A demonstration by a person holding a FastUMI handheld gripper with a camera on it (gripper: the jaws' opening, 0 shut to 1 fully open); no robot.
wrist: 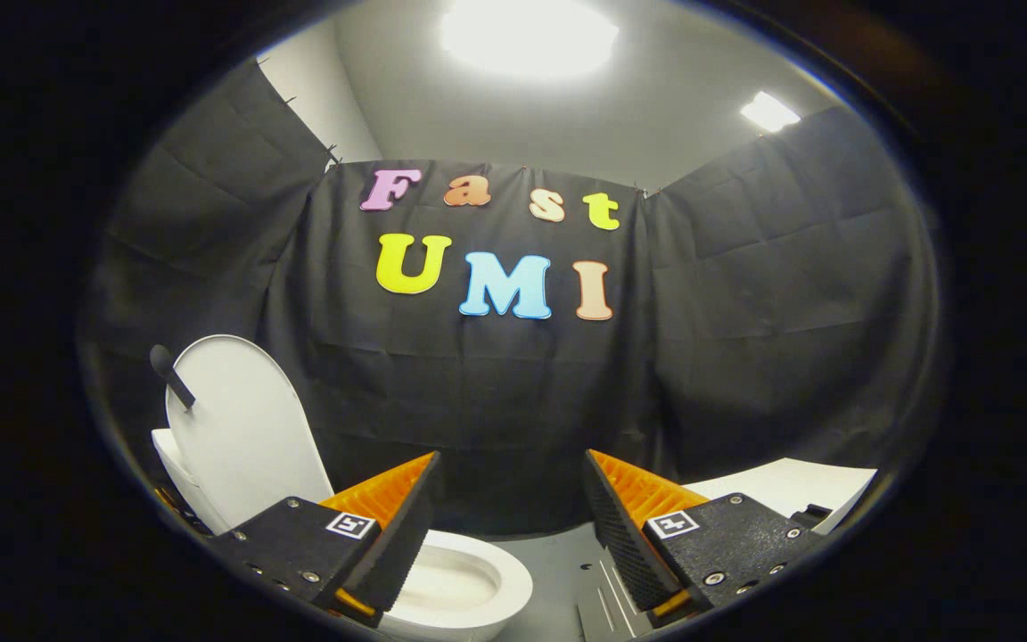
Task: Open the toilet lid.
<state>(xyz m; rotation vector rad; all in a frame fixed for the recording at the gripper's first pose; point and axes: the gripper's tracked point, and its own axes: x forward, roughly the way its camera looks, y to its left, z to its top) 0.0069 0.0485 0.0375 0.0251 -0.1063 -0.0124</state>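
surface: grey floor, lower middle of the frame | on it: white toilet at lower left, its lid raised upright | white slab at lower right, resting place unclear | gripper: fingers spread apart above the floor, holding nothing

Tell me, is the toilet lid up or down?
Up: the lid stands upright behind the open bowl. The hand-held gripper is open, holding nothing.

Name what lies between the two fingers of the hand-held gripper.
Nothing is held: in the gripper view the hand-held gripper is open, fingers apart, with black cloth wall beyond the gap and the raised toilet lid off to one side.
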